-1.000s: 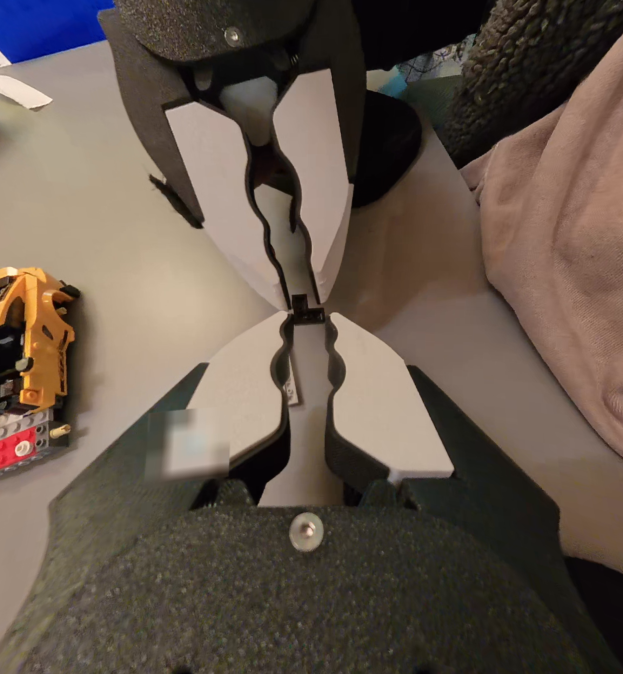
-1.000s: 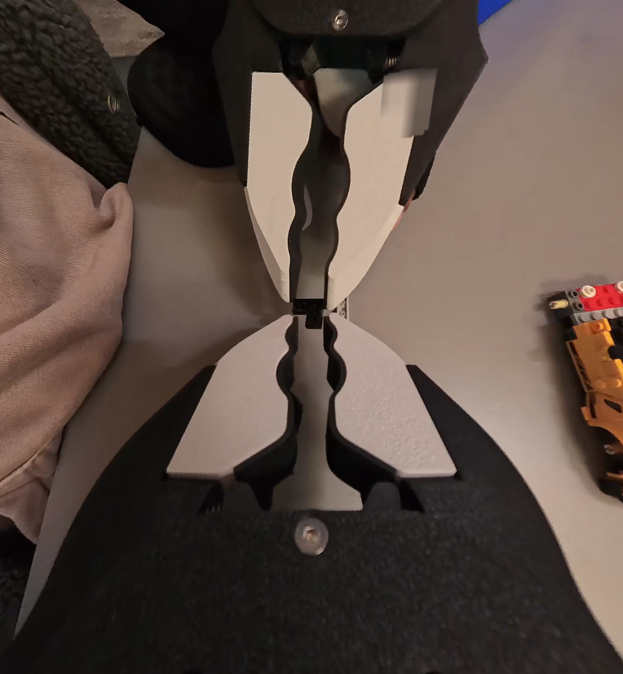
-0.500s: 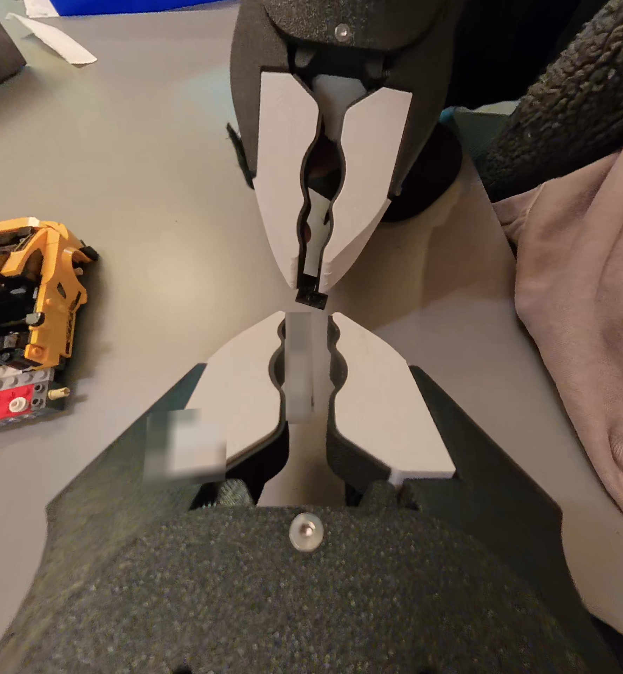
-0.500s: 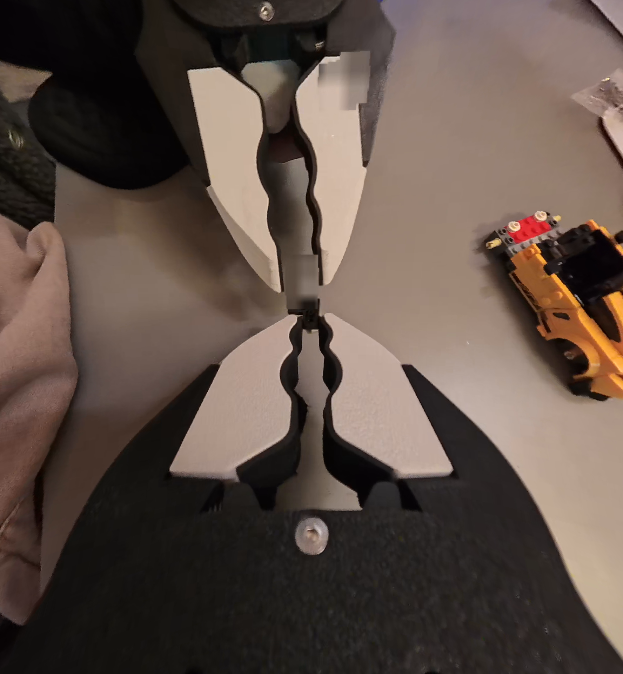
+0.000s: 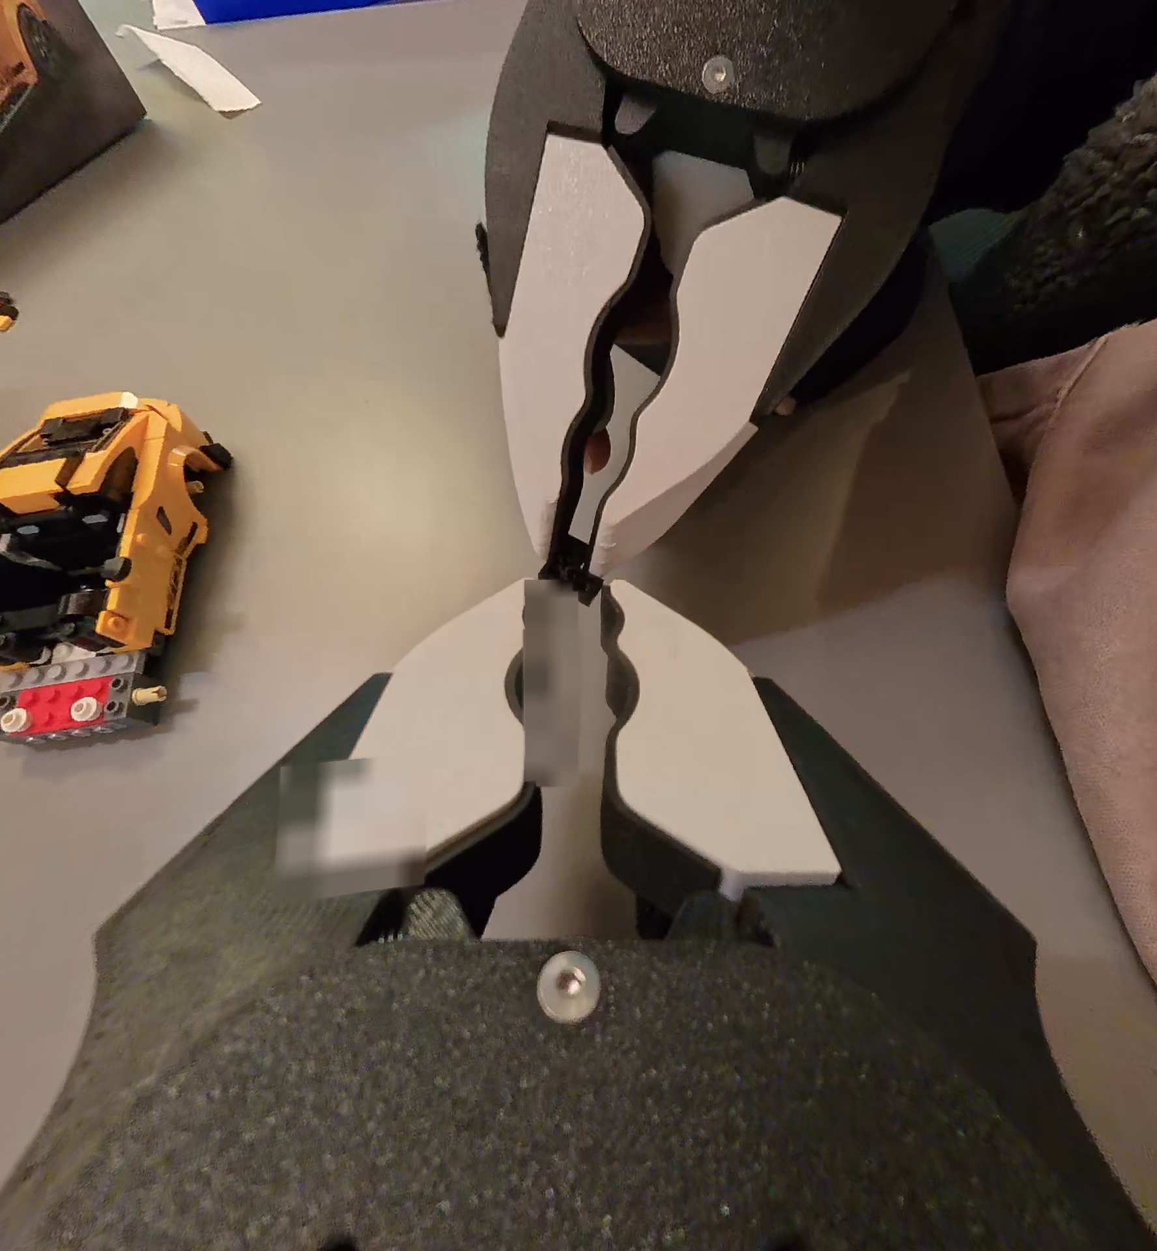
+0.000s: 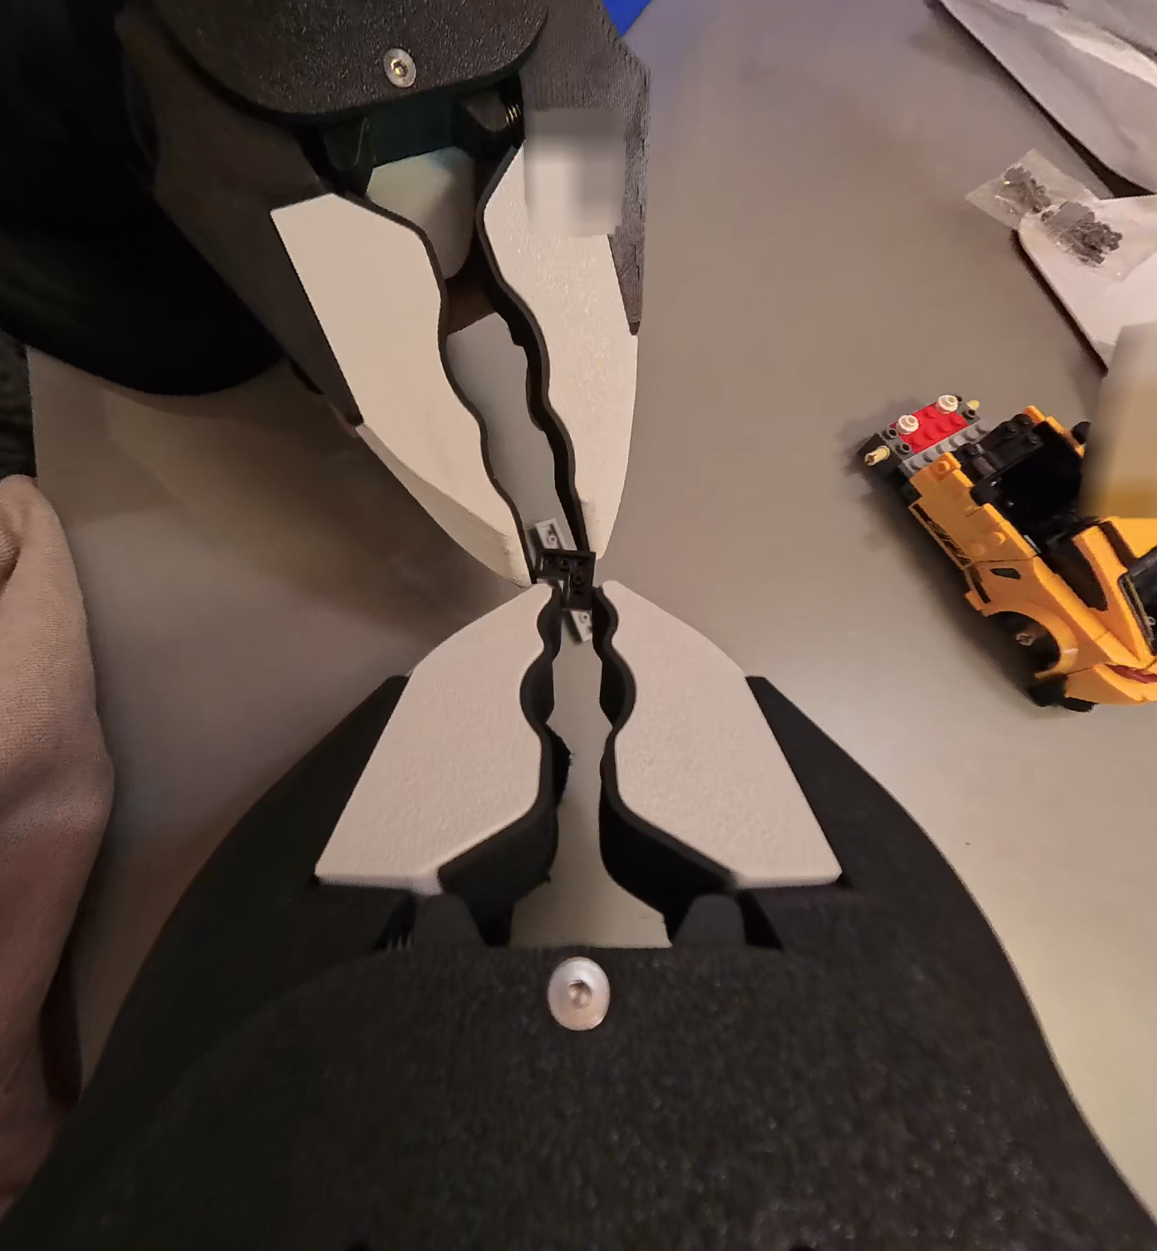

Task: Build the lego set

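Your left gripper (image 5: 565, 596) and right gripper (image 6: 572, 596) meet tip to tip above the grey table (image 5: 359, 338), each closed to a narrow gap on a small black brick (image 6: 568, 572); a light-grey plate (image 6: 549, 535) seems attached. The part-built yellow-and-black car (image 5: 82, 535), red-and-grey chassis end exposed, lies well apart.

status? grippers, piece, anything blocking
Left gripper and right gripper tip to tip, both shut on small black piece above the table. Yellow car sits untouched, well aside. Nothing blocking.
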A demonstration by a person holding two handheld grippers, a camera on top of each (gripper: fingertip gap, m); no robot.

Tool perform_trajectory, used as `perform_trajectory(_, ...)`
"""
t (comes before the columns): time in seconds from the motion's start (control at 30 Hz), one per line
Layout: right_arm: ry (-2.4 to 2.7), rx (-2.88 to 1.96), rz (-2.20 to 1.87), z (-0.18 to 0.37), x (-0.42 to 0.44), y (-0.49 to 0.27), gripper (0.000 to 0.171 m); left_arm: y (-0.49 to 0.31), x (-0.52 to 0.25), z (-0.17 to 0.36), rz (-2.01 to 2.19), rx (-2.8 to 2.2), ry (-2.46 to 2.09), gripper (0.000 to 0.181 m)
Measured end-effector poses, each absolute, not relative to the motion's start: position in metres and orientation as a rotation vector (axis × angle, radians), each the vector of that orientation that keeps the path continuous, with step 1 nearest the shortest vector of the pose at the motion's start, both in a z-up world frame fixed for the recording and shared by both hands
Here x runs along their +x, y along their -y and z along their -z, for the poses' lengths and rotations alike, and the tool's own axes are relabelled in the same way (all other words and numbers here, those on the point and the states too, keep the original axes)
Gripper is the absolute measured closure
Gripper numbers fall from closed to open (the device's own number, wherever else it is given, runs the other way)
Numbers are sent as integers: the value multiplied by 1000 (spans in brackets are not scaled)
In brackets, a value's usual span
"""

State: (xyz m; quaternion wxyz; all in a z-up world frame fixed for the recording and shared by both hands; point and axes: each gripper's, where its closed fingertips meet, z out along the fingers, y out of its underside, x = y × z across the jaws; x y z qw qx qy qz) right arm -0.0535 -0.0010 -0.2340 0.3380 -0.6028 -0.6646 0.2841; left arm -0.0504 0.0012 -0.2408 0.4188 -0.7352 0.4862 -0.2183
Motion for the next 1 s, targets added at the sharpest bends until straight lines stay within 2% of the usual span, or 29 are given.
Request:
perform_trajectory(0.37,1751,-1553,-686,239,-55,3,163,3,-54,244,522,-1850,-1237,173)
perform_trajectory(0.63,1896,-1479,-682,248,-64,13,163,14,-64,248,518,-1839,-1285,159)
perform_trajectory(1.0,2076,-1409,-728,257,-85,12,164,10,-76,254,444,-1851,-1315,164)
